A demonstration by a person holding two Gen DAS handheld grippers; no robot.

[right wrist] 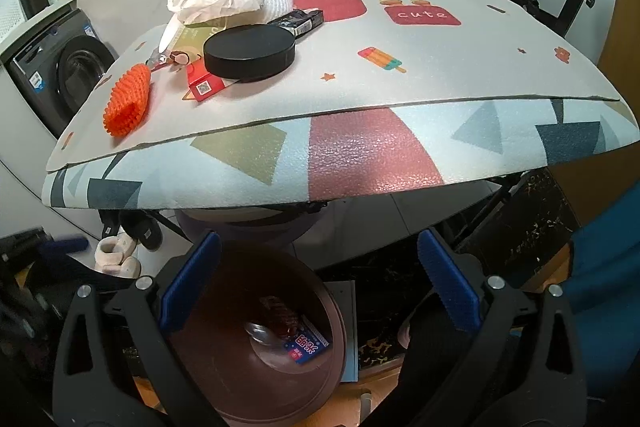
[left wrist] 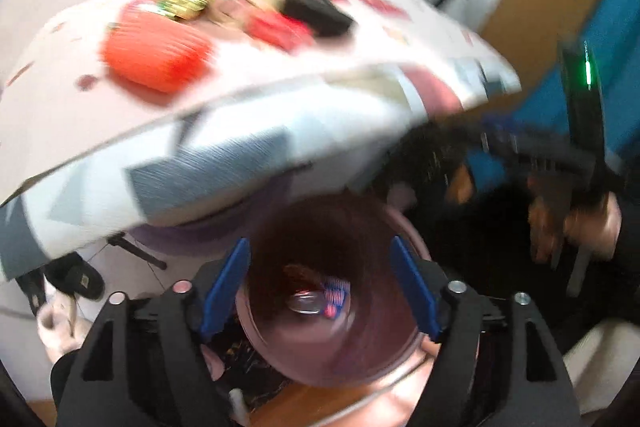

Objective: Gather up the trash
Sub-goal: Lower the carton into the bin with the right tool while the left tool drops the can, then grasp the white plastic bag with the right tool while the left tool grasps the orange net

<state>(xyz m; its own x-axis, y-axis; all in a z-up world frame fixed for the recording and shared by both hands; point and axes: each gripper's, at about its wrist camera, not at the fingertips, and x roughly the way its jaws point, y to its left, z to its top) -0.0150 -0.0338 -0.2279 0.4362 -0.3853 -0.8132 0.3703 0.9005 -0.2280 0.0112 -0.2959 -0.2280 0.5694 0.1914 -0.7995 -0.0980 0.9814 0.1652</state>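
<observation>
Trash lay in the upper left of the right wrist frame: orange foam net, long axis running up-right, on the table. Both grippers, left gripper and right gripper, hung wide and empty over the brown bin below.

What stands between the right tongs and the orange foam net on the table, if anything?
Nothing visible blocks it. The right tongs are open and empty, low in front of the table, over the brown bin. The orange foam net lies by the near left edge, with bare mat around its near side; the overhanging edge must be cleared first.
</observation>
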